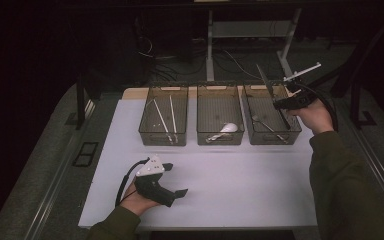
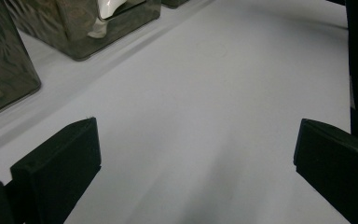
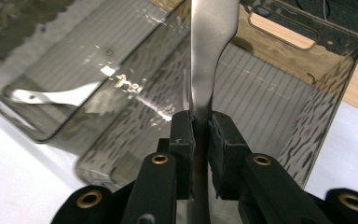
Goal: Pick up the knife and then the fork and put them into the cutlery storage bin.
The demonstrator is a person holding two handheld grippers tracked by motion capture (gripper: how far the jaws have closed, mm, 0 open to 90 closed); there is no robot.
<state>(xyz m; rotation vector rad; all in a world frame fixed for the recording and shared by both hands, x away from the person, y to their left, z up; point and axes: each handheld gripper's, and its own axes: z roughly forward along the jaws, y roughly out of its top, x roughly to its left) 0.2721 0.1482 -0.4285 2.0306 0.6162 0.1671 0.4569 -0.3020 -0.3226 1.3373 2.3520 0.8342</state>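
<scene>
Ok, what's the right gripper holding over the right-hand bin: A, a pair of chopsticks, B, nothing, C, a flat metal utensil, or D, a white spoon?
C: in the right gripper view, the right gripper has its pads clamped on a flat metal utensil above the right-hand bin.

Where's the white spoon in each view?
High view: white spoon at centre, near the front of the middle bin.
Left gripper view: top edge, left of centre.
Right gripper view: far left, left of the knife.
Shared landmark: the middle bin around it.
</scene>
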